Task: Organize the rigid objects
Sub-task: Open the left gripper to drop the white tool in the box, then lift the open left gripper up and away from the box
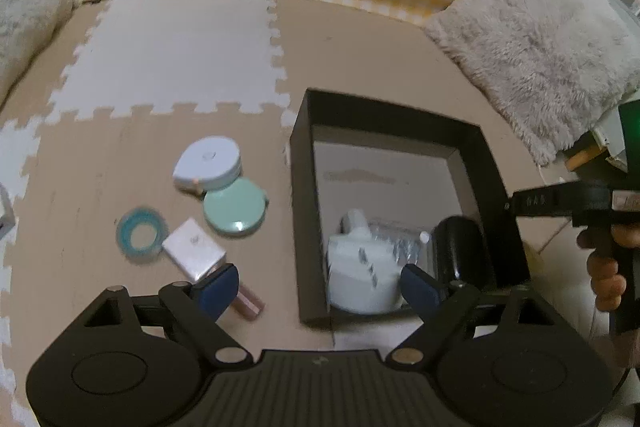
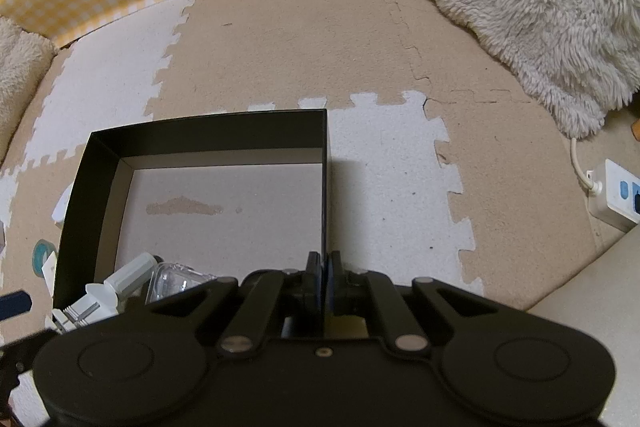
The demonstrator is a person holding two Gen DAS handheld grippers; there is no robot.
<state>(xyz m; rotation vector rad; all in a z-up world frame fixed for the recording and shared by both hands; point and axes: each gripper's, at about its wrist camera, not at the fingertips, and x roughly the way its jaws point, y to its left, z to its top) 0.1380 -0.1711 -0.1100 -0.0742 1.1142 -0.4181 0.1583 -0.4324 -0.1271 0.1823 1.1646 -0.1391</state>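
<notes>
While your left gripper (image 1: 318,285) jaws gape empty and your right gripper (image 2: 323,267) jaws pinch the black box (image 2: 200,135) wall, three items sit inside, five on the floor mat (image 1: 100,163)

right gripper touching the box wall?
Touching. The right wrist view shows the right gripper shut on the box, its right wall running straight down between the closed fingers, no gap.
</notes>
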